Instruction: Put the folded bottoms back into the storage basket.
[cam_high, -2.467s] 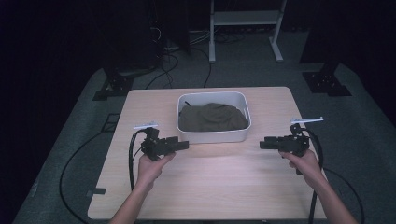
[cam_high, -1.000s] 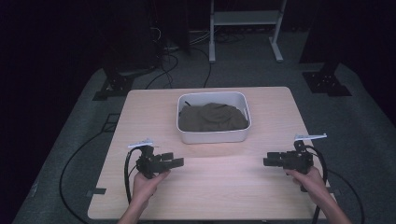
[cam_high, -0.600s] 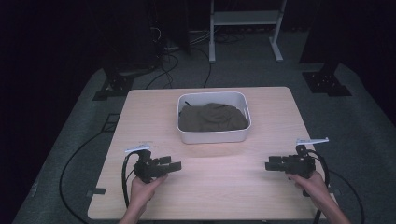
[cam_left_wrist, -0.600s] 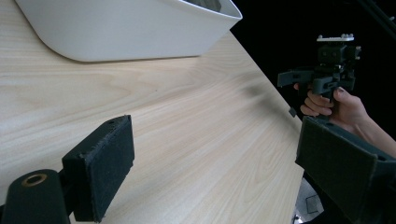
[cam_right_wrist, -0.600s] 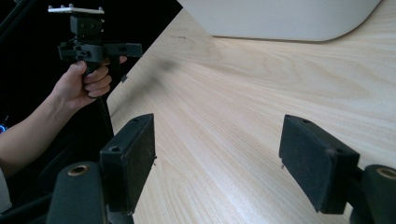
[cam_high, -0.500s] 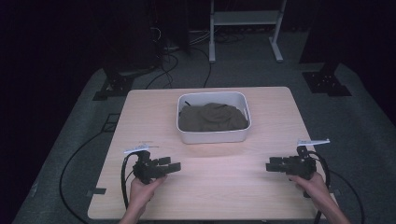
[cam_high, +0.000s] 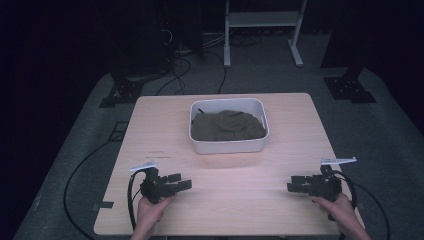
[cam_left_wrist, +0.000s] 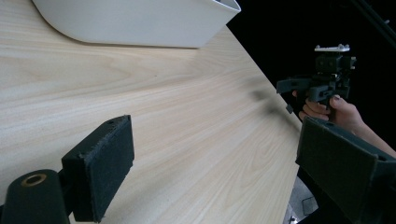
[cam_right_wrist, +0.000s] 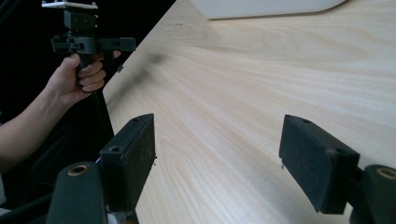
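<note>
White tub (cam_high: 228, 146) – olive-brown cloth (cam_high: 227, 125), pale wood-grain table (cam_high: 240, 200), black grippers

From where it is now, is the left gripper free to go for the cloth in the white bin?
Probably yes. The left gripper is open and empty, bare table lies between it and the white bin, and the cloth lies uncovered in it.

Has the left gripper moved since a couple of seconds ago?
Yes. In the high view the left gripper has drawn back from beside the white bin toward the table's near edge, its jaws open and empty.
</note>
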